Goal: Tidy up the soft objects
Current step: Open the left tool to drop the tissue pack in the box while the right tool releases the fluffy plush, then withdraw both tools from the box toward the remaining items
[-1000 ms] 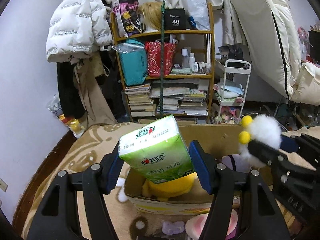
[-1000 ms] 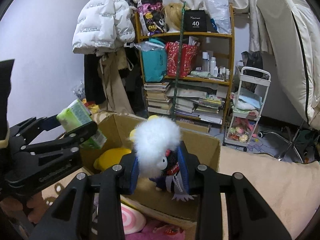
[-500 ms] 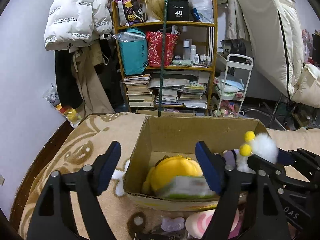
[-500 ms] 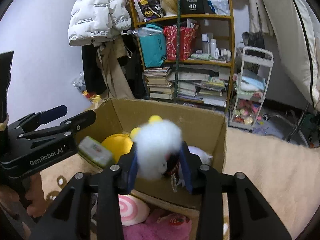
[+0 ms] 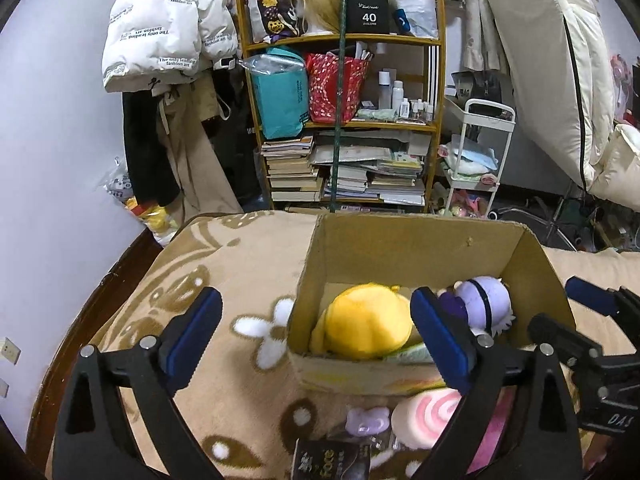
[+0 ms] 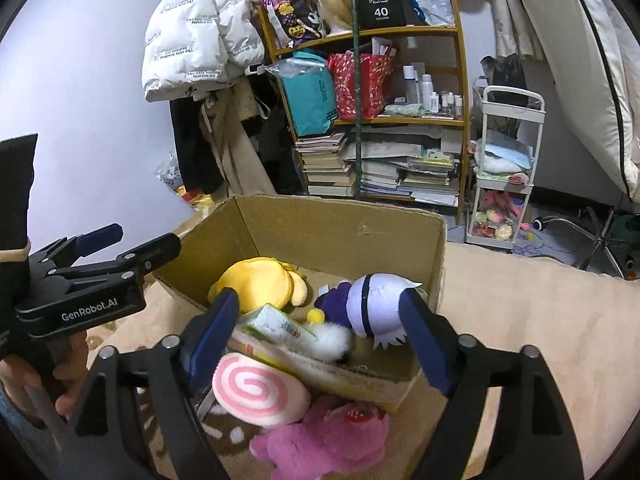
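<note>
Fingers of both grippers opening, empty, above the cardboard box.

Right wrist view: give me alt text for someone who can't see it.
The right gripper, jaws opening and empty, hangs over a cardboard box holding a yellow plush, purple-and-white plush, tissue pack and white fluffy toy. A pink swirl cushion lies outside.

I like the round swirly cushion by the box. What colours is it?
The cushion is pink and white in a spiral, clearest in the right wrist view.
</note>
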